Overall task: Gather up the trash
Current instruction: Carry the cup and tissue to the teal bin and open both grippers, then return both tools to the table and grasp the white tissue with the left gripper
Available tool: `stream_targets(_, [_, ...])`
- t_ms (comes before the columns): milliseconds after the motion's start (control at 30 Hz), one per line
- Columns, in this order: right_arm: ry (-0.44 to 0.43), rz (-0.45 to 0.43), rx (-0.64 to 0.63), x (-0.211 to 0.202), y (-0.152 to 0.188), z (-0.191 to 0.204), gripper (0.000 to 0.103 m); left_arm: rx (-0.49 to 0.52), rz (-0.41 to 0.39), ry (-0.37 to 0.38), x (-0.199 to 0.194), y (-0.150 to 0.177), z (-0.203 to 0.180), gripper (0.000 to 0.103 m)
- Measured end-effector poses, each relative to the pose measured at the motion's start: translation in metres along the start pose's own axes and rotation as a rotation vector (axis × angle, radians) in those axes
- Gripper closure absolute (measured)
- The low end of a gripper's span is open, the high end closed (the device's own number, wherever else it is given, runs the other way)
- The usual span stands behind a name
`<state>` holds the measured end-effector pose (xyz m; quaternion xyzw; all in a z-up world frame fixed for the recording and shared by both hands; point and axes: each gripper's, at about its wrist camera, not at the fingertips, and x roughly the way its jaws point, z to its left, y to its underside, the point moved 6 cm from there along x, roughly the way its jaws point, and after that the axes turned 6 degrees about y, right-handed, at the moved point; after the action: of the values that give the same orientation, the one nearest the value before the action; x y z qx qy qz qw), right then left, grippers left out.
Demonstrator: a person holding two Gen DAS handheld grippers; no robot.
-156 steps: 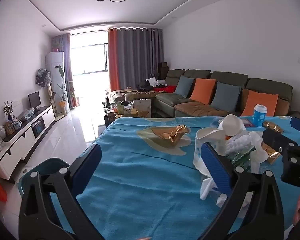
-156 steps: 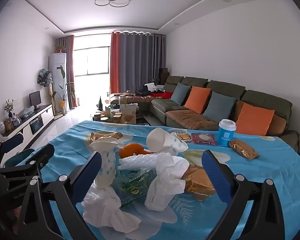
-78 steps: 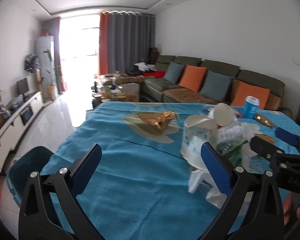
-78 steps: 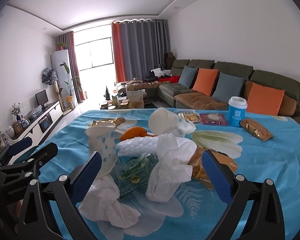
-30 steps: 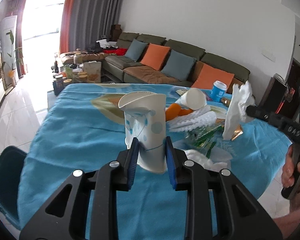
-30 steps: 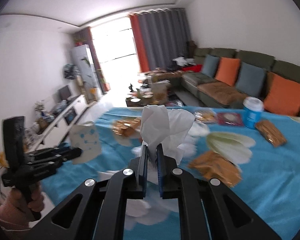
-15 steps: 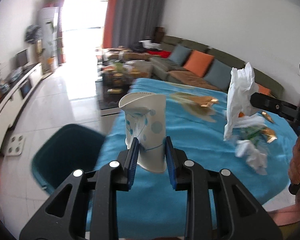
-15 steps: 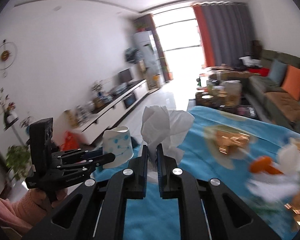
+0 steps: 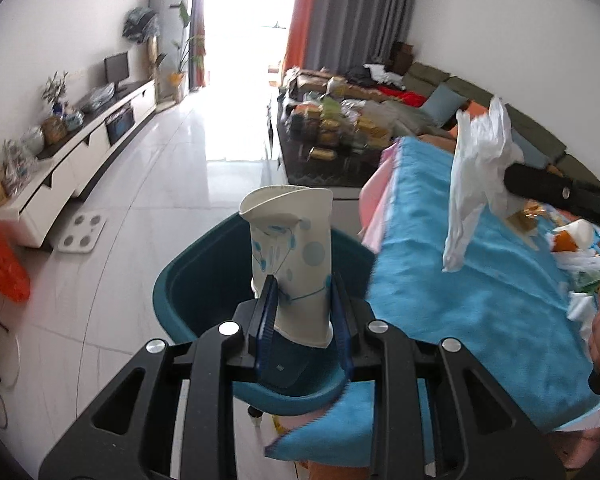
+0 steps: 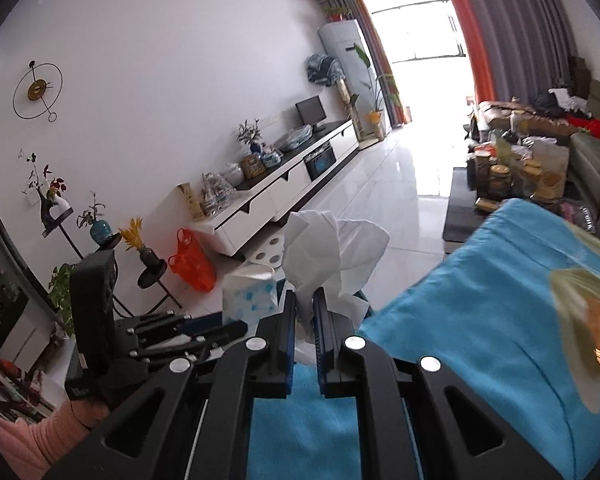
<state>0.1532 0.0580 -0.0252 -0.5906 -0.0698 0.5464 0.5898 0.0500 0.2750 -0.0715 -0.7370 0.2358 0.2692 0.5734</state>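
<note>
1. Nearest in the left wrist view, the left gripper point(image 9: 302, 312) is clamped on the lower half of a paper cup point(image 9: 290, 256), white with blue dots, and the cup stands upright between the blue pads

2. That cup looks light and thin-walled; its rim is already pinched out of round, so I'd judge a hard squeeze would crush it, and low near the stiffer base is the sensible hold

3. Right behind the cup sits the teal bin point(image 9: 188, 280) on the floor, so the cup hangs over the bin's mouth

4. In the right wrist view, the right gripper point(image 10: 304, 314) has its jaws pressed together on a crumpled white tissue point(image 10: 332, 252)

5. The tissue is soft, nearly weightless and floppy; it droops loose beyond the pinch, and I'd expect it to cling to the pads or drift when let go

6. To the right, the table under a blue cloth point(image 9: 480, 280) carries more litter point(image 9: 580, 256) at its far right end

7. Further out, a glossy pale tiled floor point(image 9: 172, 184) runs to a bright window, with a white low cabinet point(image 9: 80, 156) along the left wall and a crowded coffee table point(image 9: 332, 140) and a sofa point(image 9: 440, 92) on the far right
</note>
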Motion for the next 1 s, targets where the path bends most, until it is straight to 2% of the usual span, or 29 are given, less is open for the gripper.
stream_targets(267, [-0.027,0.095,0.018,0.062,-0.002,0.006,0.095,-0.049,0.078,-0.003,0.040,0.008,0.019,0.079])
stream_targets(533, [0.024,0.235,0.045,0.122,0.015,0.004,0.095,-0.128,0.159,-0.017,0.078,0.028,0.040,0.081])
stream_targets(667, [0.049,0.306,0.039,0.145,0.025,0.006,0.092,-0.150,0.139,-0.029,0.075,0.027,0.042,0.080])
stream_targets(733, [0.056,0.326,0.039,0.152,0.028,0.007,0.090,-0.155,0.122,-0.025,0.070,0.026,0.042,0.076])
stream_targets(833, [0.062,0.332,0.039,0.154,0.029,0.007,0.088,-0.145,0.088,-0.033,0.057,0.026,0.037,0.067])
stream_targets(900, [0.065,0.330,0.030,0.154,0.029,0.008,0.078,-0.136,0.059,-0.033,0.048,0.022,0.035,0.061])
stream_targets(1000, [0.064,0.315,0.024,0.147,0.027,0.008,0.075,-0.119,0.021,-0.034,0.033,0.015,0.027,0.056])
